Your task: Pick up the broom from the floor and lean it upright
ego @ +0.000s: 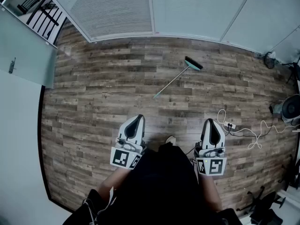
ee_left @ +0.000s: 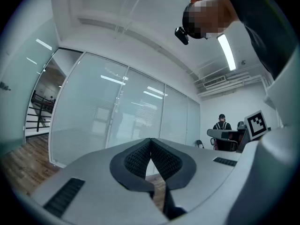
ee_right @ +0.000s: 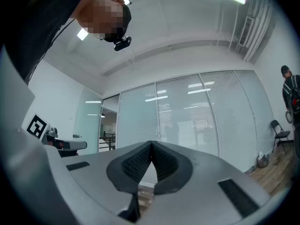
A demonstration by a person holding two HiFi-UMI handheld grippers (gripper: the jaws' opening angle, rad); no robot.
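**Broom flat on the floor, both grippers empty and well short of it**

Head view: the broom [ego: 174, 80] lies flat on the wood floor [ego: 93, 97], ahead of the person and slightly to the right. Its dark brush head points toward the glass wall [ego: 197, 8] and its handle tip points back toward the person. The left gripper [ego: 137, 118] and right gripper [ego: 210, 122] are held side by side at waist level, both well apart from the broom. A white cable [ego: 243, 131] trails on the floor to the right.

Left gripper view: the jaws meet at their tips with nothing between them. Beyond them are only the glass partition and a strip of floor, with no broom in sight.

Right gripper view: these jaws are also pressed together and empty, aimed level at the glass wall.

Judging from this, the task is at its very start, with the reach not yet made. The next move calls for stepping forward, tipping a gripper down toward the floor, spreading its jaws and lining them across the thin handle. The handle lies low, so the jaws will probably have to come down almost to the boards.
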